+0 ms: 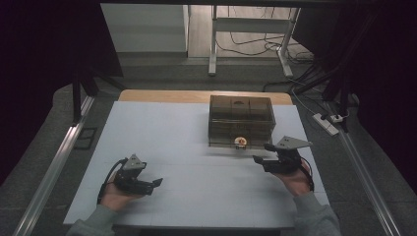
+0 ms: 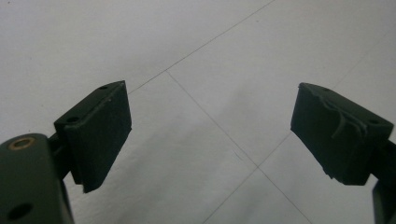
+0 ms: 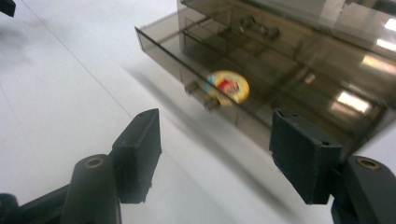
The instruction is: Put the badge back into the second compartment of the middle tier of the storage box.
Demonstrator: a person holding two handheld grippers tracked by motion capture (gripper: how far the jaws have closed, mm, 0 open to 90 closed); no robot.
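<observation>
A smoky see-through drawer box (image 1: pixel 240 115) stands on the white table (image 1: pixel 177 132) at the far middle-right. Its lower drawer (image 3: pixel 196 60) is pulled out a little toward me. A round, colourful thing (image 1: pixel 241 141) lies inside, behind the drawer front (image 3: pixel 228 86), beside the small handle (image 3: pixel 201 96). My right gripper (image 1: pixel 263 153) hovers just off the box's front right corner, open, with nothing between its jaws (image 3: pixel 214 116). My left gripper (image 1: pixel 155 184) rests low at the near left, far from the box, open and empty over bare table (image 2: pixel 210 93).
The table's wooden far edge (image 1: pixel 196 96) runs behind the box. A power strip (image 1: pixel 327 123) and cables lie on the floor at the right. A metal rail (image 1: pixel 54 167) runs along the left side. A desk frame (image 1: pixel 214 44) stands behind.
</observation>
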